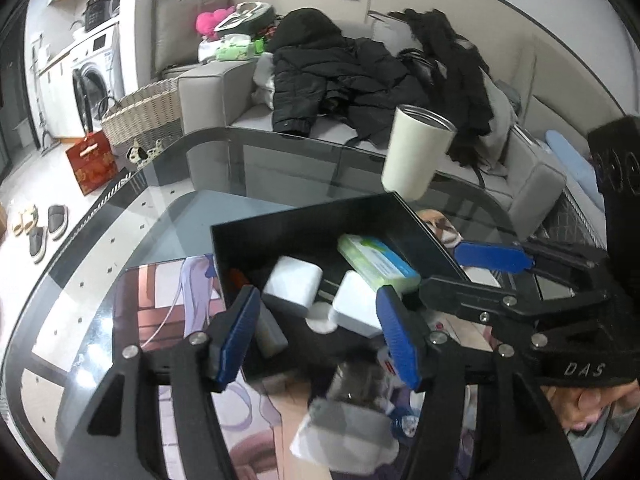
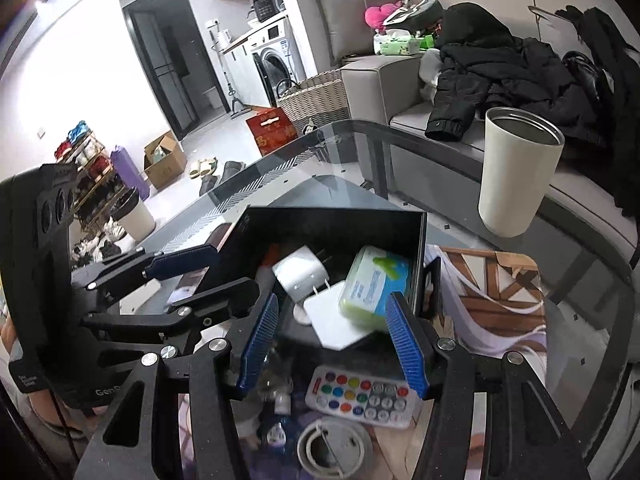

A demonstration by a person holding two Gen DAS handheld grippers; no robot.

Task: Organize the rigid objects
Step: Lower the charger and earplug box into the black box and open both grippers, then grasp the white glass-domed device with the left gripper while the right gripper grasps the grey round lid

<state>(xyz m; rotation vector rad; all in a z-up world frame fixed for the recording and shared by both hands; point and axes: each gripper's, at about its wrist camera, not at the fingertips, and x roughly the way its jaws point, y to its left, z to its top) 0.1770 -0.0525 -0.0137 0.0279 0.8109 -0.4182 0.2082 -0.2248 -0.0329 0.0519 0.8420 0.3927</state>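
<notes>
Sorting status: loose rigid bits going into black box (image 2: 332, 232) mid-tabletop (image 2: 580, 300); several in already, some still out.
Left tongs (image 1: 316, 332): blue pads apart, nothing between them; hovering at box's near edge, prob. lined up to reach in or steady it.
Black box: open top, tilted toward both cams so contents show; sits partly on printed mat (image 2: 500, 292), which looks like the work zone.
White charger (image 2: 298, 272): inside box, prongs out toward flat white adapter (image 2: 332, 320); dropped loose, not stacked.
Green-blue pack (image 2: 370, 284): leaning on box's right wall, over the adapter; resting where it fell, I'd guess.
Right tongs (image 2: 332, 340): pads apart, empty, straddling box's near side just above the adapter.
Remote (image 2: 360, 396): coloured buttons, on tabletop outside box, just below right tongs; likely next pick, being nearest.
Cable coil (image 2: 332, 448): beside remote, also outside.
Small bottles (image 2: 276, 408): left of remote, blurry, can't ID.
White tumbler (image 2: 516, 172): upright, well apart at far right; too tall for box, prob. stays.
</notes>
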